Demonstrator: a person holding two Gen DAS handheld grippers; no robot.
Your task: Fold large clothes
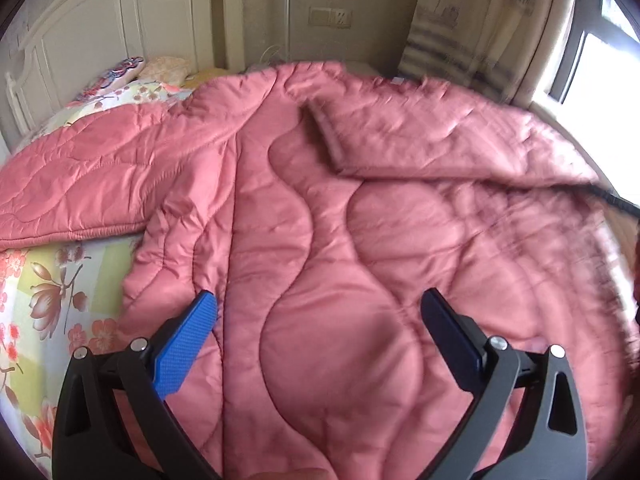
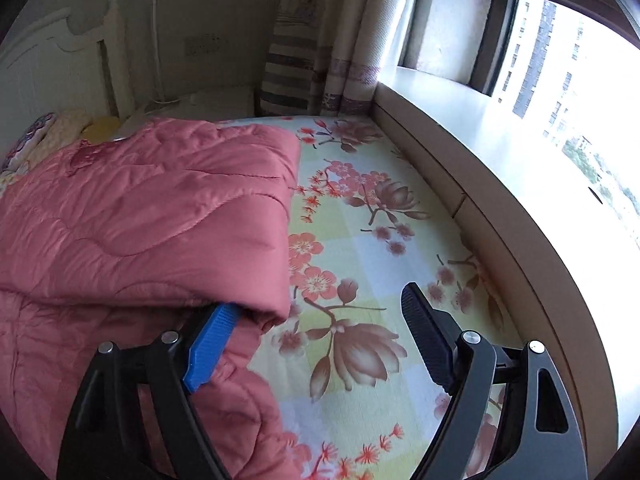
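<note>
This is a bedroom with a big window point(image 2: 560, 92) on one side and a white headboard point(image 1: 100, 28) at the far end. The bed has a flowery sheet point(image 2: 372, 240) on it. On the sheet lies a big pink quilt point(image 1: 320, 220). It covers most of the bed, and the strip by the window is bare.

The quilt is only partly folded. One side is flipped over on top, so there is a thick doubled edge point(image 2: 290, 240) next to the bare sheet. From the right wrist view, its long way seems to run from the near end of the bed up toward the headboard. A loose flap point(image 1: 420, 140) lies crooked across the top.

The left gripper point(image 1: 320, 332) hangs over the middle of the quilt with its jaws wide apart, holding nothing. The right gripper point(image 2: 320, 336) is wide apart too. Its blue finger point(image 2: 212, 344) sits right by the folded edge, maybe poking under it, but it is not pinching.

What could go wrong? The quilt is puffy and slippery, so a grab might catch just one layer and the fold could fall open. The crooked flap could make the next fold lumpy. A hard pull could drag it off the bed.
</note>
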